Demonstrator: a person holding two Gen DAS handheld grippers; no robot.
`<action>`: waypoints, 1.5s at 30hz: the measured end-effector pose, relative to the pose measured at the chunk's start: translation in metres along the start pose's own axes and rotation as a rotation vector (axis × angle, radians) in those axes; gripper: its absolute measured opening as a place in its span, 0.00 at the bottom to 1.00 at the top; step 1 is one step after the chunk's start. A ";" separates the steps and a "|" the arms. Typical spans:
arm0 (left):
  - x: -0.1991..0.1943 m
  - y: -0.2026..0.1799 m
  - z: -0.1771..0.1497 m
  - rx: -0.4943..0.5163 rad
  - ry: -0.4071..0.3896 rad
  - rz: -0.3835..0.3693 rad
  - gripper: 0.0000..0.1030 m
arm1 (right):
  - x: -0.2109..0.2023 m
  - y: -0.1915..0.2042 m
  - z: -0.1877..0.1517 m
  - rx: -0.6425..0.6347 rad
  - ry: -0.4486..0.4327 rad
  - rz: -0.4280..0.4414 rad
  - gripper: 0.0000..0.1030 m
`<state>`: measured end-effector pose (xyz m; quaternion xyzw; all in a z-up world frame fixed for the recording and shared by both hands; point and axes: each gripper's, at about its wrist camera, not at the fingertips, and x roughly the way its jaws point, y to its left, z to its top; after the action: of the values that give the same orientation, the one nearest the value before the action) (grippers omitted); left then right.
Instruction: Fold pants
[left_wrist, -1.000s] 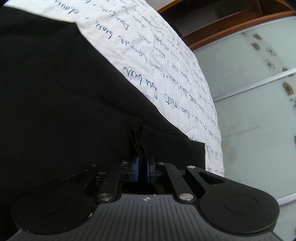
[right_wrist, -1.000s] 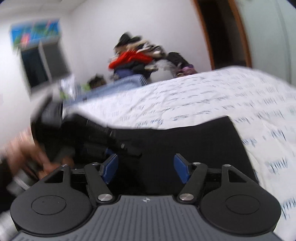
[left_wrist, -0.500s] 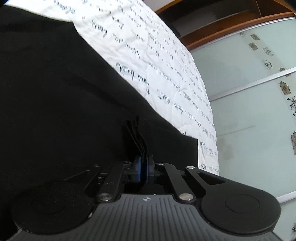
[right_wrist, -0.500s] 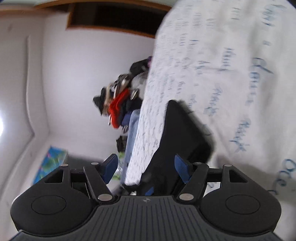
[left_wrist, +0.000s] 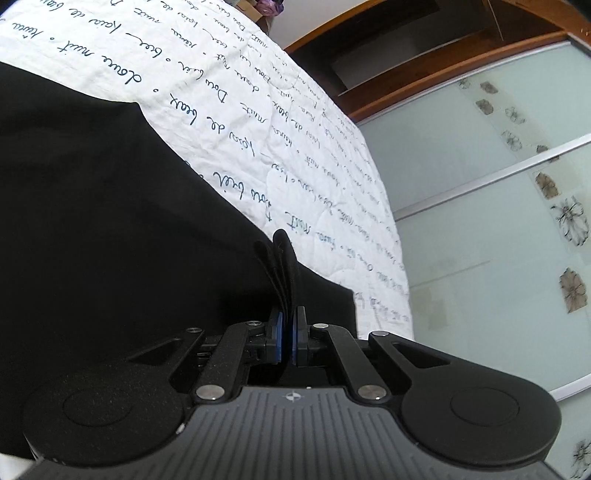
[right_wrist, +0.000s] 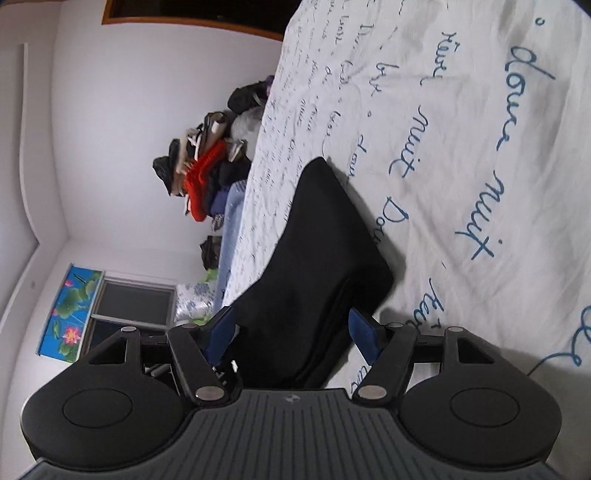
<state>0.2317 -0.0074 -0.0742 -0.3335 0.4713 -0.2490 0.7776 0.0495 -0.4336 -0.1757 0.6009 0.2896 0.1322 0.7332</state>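
Note:
Black pants (left_wrist: 110, 221) lie folded on a white quilt with blue handwriting (left_wrist: 258, 110). My left gripper (left_wrist: 287, 332) is shut on a bunched, layered edge of the pants near their corner, and the pinched cloth stands up in front of the pads. In the right wrist view the picture is turned on its side. The thick folded end of the pants (right_wrist: 317, 258) reaches in between the blue pads (right_wrist: 221, 330) of my right gripper (right_wrist: 291, 332), which is open. Its pads stand apart from the cloth. The quilt (right_wrist: 461, 147) fills the right side.
A pile of mixed clothes (right_wrist: 199, 173) sits at the far end of the bed against the white wall. Frosted sliding doors with flower prints (left_wrist: 498, 221) run beside the bed. A window and a lotus picture (right_wrist: 70, 310) are on the far wall.
My left gripper closed fully on the pants' edge and rose, lifting the pinched cloth. The right gripper rolled about a quarter turn and came down to the folded end, still open.

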 end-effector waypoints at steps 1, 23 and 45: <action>-0.003 0.000 0.001 -0.002 0.000 -0.010 0.03 | 0.000 0.000 0.001 0.003 -0.001 0.001 0.66; 0.020 0.057 0.007 -0.125 0.087 -0.005 0.42 | 0.014 -0.027 0.009 0.134 -0.067 0.073 0.63; -0.036 0.097 0.001 -0.054 -0.078 0.167 0.08 | 0.044 -0.014 -0.025 0.070 0.006 0.001 0.16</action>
<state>0.2243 0.0816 -0.1264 -0.3235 0.4735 -0.1572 0.8040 0.0676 -0.3935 -0.2038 0.6260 0.2957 0.1240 0.7108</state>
